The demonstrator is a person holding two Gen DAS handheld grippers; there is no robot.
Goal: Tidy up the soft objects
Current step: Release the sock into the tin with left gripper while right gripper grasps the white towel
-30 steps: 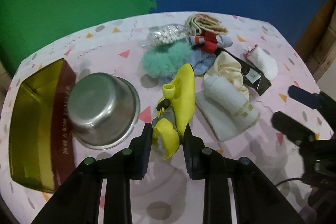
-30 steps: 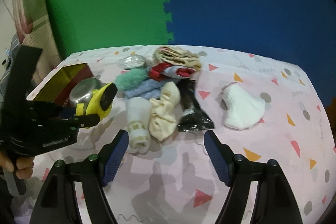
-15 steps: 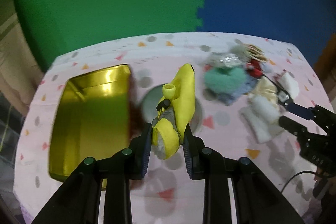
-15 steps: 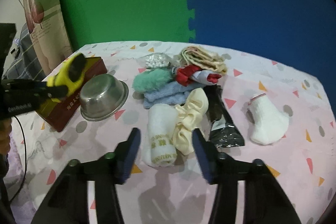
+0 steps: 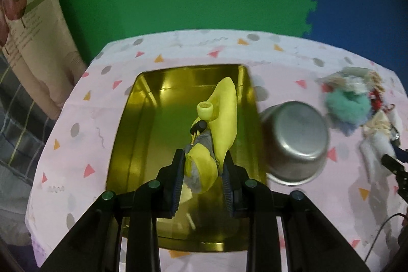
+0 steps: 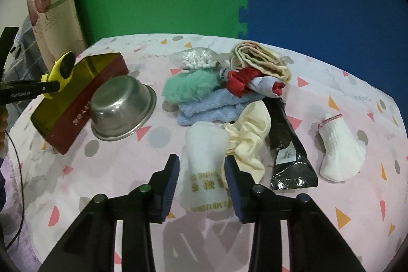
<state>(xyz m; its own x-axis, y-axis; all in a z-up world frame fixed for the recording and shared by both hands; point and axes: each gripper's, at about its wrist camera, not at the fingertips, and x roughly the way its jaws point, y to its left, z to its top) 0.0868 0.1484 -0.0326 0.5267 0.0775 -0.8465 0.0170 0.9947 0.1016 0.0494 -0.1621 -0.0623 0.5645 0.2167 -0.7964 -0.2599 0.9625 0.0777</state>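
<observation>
My left gripper [image 5: 204, 156] is shut on a yellow plush toy [image 5: 224, 114] and holds it in the air over the open gold tin [image 5: 153, 98]. The right wrist view shows that same toy [image 6: 62, 70] above the tin's red wall [image 6: 76, 124]. My right gripper [image 6: 202, 165] points down at a rolled white towel [image 6: 204, 152]. Its jaws are closing, with the towel between them and the pads right beside its sides; the towel is not squeezed.
A steel bowl [image 6: 119, 106] lies upside down beside the tin. Behind the towel lies a heap: a cream scrunchie [image 6: 252, 129], blue cloth [image 6: 211, 106], teal fluff [image 6: 188, 86], a bead bag [image 6: 199, 59], and a folded beige cloth [image 6: 260, 57]. A black packet [image 6: 288, 144] and white sock [image 6: 339, 149] lie to the right.
My left gripper carried the yellow toy leftward from the heap, past the bowl, to over the tin. My right gripper moved in on the white towel and its jaws narrowed around it.
</observation>
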